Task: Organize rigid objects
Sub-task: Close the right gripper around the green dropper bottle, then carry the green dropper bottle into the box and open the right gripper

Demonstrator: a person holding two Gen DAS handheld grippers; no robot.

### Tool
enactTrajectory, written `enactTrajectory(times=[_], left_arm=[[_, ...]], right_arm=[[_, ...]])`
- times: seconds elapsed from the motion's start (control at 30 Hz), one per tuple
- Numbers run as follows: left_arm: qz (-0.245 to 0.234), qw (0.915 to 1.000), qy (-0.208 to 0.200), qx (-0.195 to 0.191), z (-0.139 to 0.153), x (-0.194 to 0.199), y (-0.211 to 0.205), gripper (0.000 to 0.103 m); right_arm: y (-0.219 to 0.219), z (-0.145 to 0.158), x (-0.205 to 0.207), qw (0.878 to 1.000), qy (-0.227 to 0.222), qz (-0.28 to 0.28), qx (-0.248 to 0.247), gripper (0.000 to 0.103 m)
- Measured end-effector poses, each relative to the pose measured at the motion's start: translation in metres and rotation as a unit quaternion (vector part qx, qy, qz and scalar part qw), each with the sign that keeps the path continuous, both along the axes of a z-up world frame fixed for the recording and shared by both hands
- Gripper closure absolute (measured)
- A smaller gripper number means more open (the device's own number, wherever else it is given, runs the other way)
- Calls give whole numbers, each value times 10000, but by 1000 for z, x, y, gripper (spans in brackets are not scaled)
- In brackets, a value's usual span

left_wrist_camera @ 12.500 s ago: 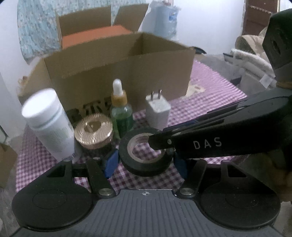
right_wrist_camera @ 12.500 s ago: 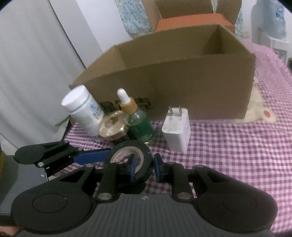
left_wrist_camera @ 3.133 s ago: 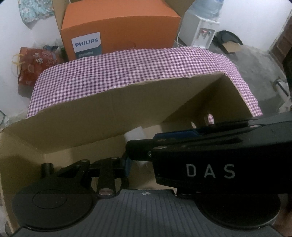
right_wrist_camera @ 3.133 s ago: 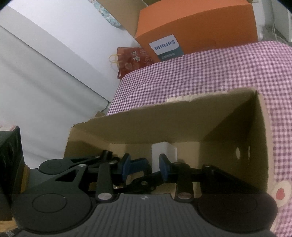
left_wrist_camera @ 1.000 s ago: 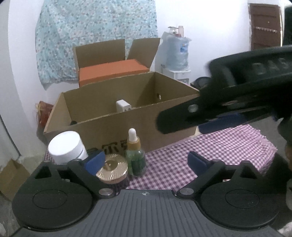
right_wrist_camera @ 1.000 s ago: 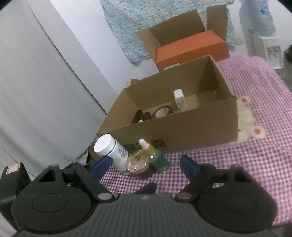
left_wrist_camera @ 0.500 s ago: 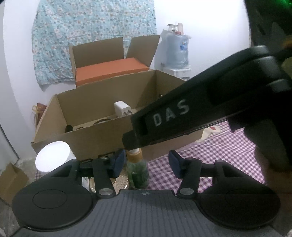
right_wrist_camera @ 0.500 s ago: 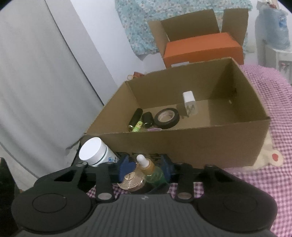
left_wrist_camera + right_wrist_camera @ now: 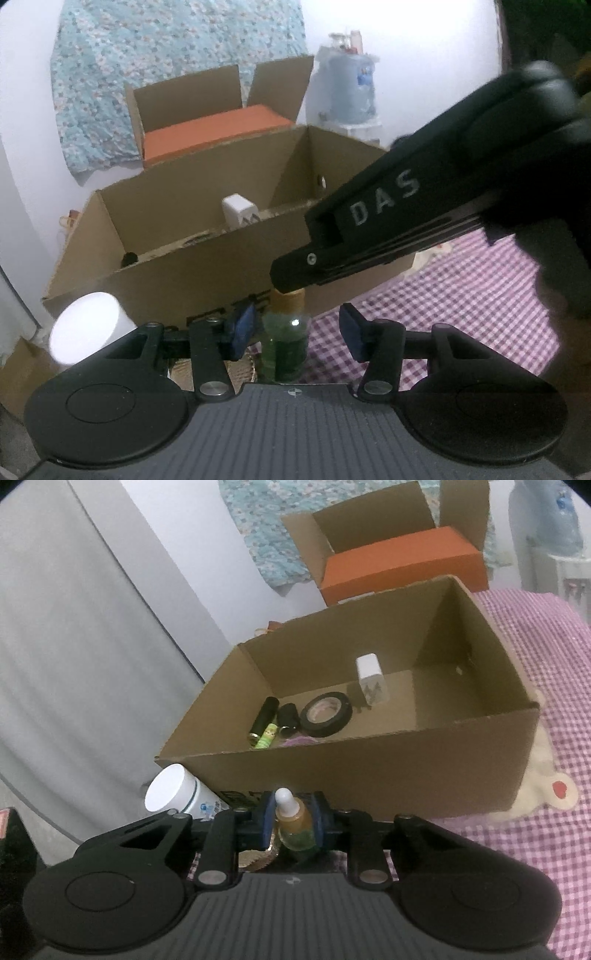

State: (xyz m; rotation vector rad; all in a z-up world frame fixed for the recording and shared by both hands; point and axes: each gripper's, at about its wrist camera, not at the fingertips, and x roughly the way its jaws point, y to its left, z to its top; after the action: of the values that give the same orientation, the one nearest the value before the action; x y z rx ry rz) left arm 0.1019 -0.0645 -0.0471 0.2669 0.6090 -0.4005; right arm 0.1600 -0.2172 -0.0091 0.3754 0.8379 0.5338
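Observation:
My right gripper (image 9: 292,821) is shut on the neck of a green dropper bottle (image 9: 291,821) with a white tip, which stands in front of the open cardboard box (image 9: 369,760). In the left wrist view my left gripper (image 9: 297,328) is open, its blue pads on either side of the same bottle (image 9: 284,343) without touching it. The right gripper's black body (image 9: 388,210) crosses above the bottle there. Inside the box lie a black tape roll (image 9: 325,714), a white charger (image 9: 370,679) and small dark tubes (image 9: 265,718).
A white pill bottle (image 9: 173,792) and a gold-lidded jar (image 9: 255,856) stand left of the dropper bottle. A second box holding an orange carton (image 9: 399,563) stands behind. The purple checked cloth (image 9: 554,830) covers the table. A water dispenser (image 9: 351,92) is at the back.
My right gripper has closed on the dropper bottle's neck. My left gripper has moved closer, its open pads now flanking the bottle's body.

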Motion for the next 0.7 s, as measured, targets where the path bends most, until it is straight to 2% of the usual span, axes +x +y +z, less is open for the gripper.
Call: enactTrajectory(times=[0.03, 0.1, 0.17, 0.37, 0.53, 0.7], left_arm=[[3, 10000, 35, 43, -2, 4, -2, 52], [30, 9999, 124, 90, -6, 9, -4, 64], [82, 9998, 169, 95, -8, 14, -5, 70], [97, 9988, 337, -349, -7, 12, 2, 71], [-40, 9959, 549, -711, -6, 1, 2, 72], [-186, 9959, 539, -705, -9, -9, -2, 72]], right_arm=[[-1, -1, 1, 10000, 23, 2, 13, 80], [-2, -4, 1, 9999, 87, 7, 70, 80], [-2, -5, 2, 9999, 106, 11, 76, 80], [-3, -3, 0, 9999, 71, 46, 64, 80], [-2, 0, -13, 9998, -27, 94, -174, 80], [-2, 2, -27, 9986, -138, 187, -467, 80]])
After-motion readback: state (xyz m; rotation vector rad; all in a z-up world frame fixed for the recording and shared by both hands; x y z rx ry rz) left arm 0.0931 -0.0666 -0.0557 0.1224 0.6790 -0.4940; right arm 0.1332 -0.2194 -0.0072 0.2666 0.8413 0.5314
